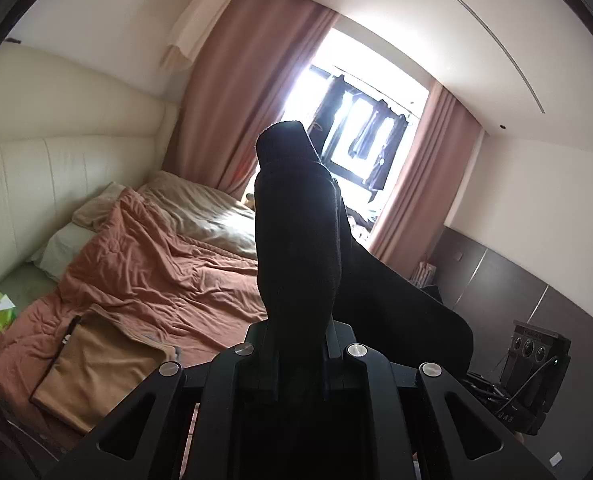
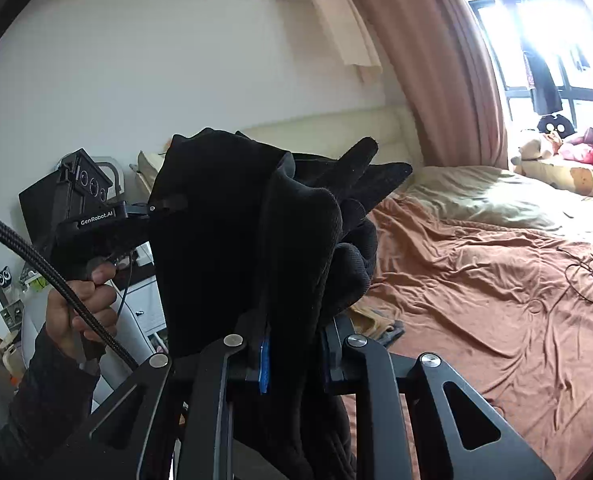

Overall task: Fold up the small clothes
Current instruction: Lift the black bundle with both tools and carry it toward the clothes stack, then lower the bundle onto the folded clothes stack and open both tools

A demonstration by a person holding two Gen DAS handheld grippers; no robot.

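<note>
I hold a black knit garment (image 2: 232, 216) aloft, bunched and drooping. My left gripper (image 1: 296, 344) and right gripper (image 2: 292, 340) both clamp its cloth above the rust-coloured bedspread (image 2: 476, 280).

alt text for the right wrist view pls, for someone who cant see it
The right gripper is shut on a bunched black garment held up over a bed with a rust-brown blanket. At left, a person's hand holds the left gripper, which also grips the garment.
</note>
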